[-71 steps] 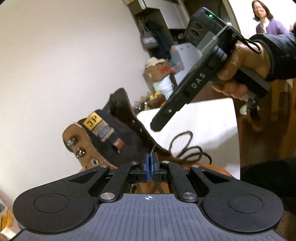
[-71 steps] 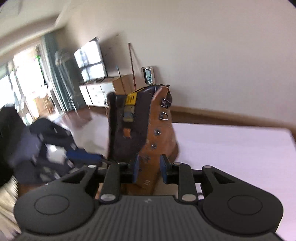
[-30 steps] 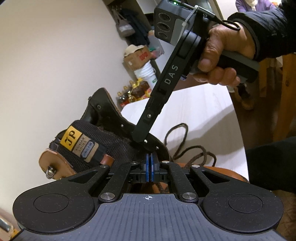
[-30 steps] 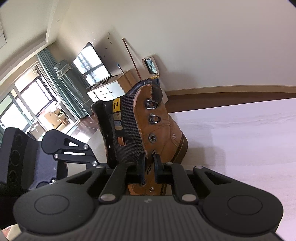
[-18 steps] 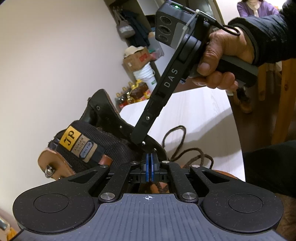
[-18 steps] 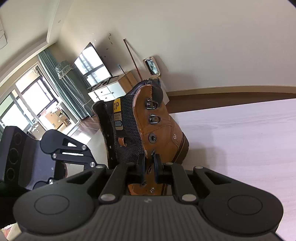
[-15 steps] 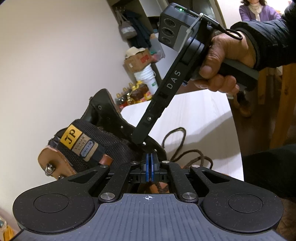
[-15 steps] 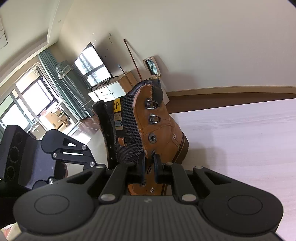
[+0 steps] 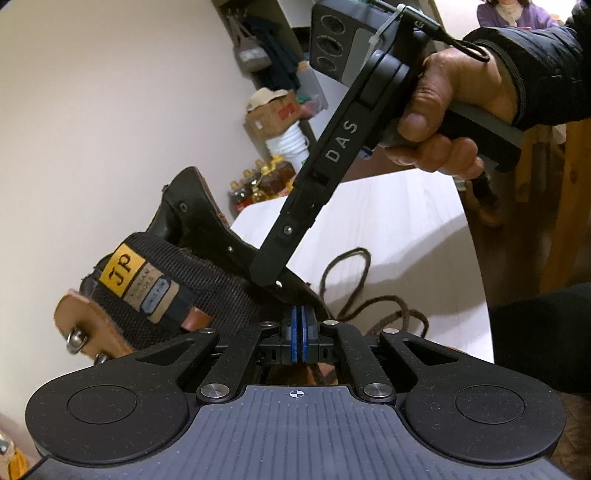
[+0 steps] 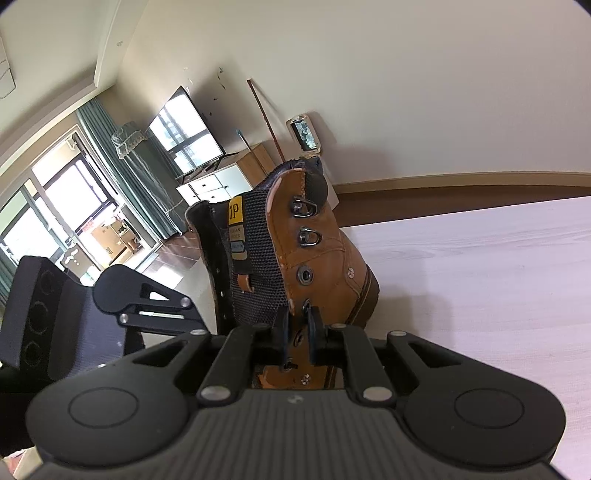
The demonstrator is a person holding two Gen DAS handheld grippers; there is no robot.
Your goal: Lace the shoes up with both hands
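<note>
A tan leather boot [image 10: 321, 266] with a black mesh tongue and a yellow JP label stands on the pale table [image 10: 480, 277]. My right gripper [image 10: 298, 328] straddles the lower edge of its eyelet flap. Its jaws are opening, and a strip of leather shows in the gap. In the left wrist view a hand [image 9: 454, 110] holds that right gripper [image 9: 271, 275] slanted down onto the flap beside the tongue. My left gripper [image 9: 298, 332] sits just before the boot [image 9: 207, 280], blue pads shut together with nothing seen between them. A brown lace [image 9: 347, 284] lies looped on the table behind.
The table's far edge [image 9: 472, 236] drops off toward a wooden chair [image 9: 569, 184]. Boxes and bottles [image 9: 266, 181] stand by the wall, and a person in purple [image 9: 517, 14] is far back. A TV [image 10: 188, 133] and a cabinet [image 10: 229, 177] are beyond the boot.
Since the earliest frames the right gripper came down onto the boot's flap and its jaws narrowed. In the last half second they have parted slightly. The left gripper has stayed shut.
</note>
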